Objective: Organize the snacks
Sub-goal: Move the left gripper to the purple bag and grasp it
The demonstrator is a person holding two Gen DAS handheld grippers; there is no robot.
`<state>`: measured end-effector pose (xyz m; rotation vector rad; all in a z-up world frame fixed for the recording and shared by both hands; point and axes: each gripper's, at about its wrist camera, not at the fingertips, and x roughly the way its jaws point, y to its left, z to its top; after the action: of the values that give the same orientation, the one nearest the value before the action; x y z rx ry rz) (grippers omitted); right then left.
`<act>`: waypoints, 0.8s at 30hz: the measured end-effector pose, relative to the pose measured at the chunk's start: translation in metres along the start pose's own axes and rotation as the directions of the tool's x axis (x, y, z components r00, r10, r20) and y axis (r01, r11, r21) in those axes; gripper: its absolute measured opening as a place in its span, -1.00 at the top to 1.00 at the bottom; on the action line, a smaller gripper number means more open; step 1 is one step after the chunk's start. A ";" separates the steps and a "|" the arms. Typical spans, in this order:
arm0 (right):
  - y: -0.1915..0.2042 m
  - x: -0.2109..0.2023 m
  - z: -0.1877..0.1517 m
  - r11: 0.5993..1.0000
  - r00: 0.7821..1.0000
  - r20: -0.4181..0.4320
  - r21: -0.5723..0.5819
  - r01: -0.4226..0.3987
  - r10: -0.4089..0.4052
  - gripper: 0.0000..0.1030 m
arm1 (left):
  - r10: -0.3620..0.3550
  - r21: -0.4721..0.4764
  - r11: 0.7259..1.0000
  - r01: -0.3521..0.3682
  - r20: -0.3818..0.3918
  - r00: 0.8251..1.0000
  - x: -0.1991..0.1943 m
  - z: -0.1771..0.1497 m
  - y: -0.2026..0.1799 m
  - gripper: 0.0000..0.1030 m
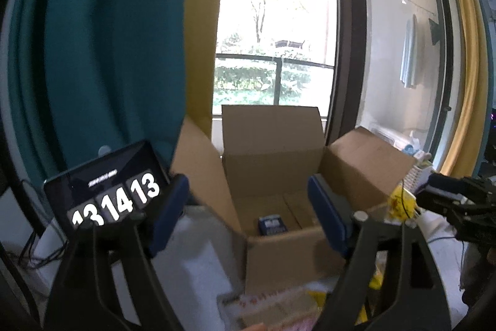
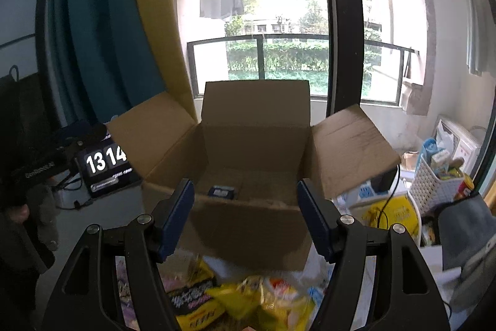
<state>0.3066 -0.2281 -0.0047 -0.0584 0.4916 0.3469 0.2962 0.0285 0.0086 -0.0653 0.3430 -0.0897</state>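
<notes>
Facing the open box (image 2: 254, 145) from both wrists, I have nothing in hand: my left gripper (image 1: 248, 216) and right gripper (image 2: 245, 219) both stand wide apart and empty, each held just short of the box's near wall. I judge the step is to fetch the next snack from the pile (image 2: 235, 297) lying on the table below my right gripper, in front of the box. To do it well, I would tip the right gripper down onto one bag, pinch it by a flat edge so the crinkly film does not slip, then lift clear of the near wall before letting go inside. All four flaps are folded out, so the opening is free. The box is nearly bare; one small dark blue pack (image 2: 221, 192) lies on its floor toward the front left. Off to my right a white basket (image 2: 434, 185) holds other packets I cannot identify.
</notes>
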 end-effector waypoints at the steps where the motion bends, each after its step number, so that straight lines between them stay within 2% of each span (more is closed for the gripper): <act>1: 0.001 -0.004 -0.004 1.000 1.000 -0.005 -0.001 0.002 -0.002 -0.39 | 0.001 -0.001 1.000 -0.001 -0.004 1.000 -0.006 -0.004 0.000 -0.56; 9: 0.015 -0.027 -0.035 1.000 0.999 -0.038 -0.009 -0.011 0.010 -0.39 | -0.001 -0.019 1.000 0.000 -0.049 0.999 -0.044 -0.035 0.003 -0.57; 16: 0.016 -0.032 -0.059 1.000 0.997 -0.073 0.003 -0.006 0.006 -0.39 | -0.028 -0.053 0.998 0.020 -0.146 0.989 -0.054 -0.071 0.004 -0.57; 19: 0.012 -0.032 -0.067 1.000 0.996 -0.087 0.012 0.002 -0.001 -0.39 | -0.045 -0.058 0.998 0.033 -0.205 0.978 -0.053 -0.089 0.000 -0.57; 24: 0.006 -0.033 -0.081 0.999 0.995 -0.102 0.037 0.009 -0.005 -0.39 | -0.072 -0.065 0.996 0.053 -0.330 0.941 -0.040 -0.123 -0.006 -0.57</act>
<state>0.2408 -0.2443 -0.0599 -0.0418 0.5988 0.3291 0.2167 0.0209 -0.0937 -0.1169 0.6820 -0.1550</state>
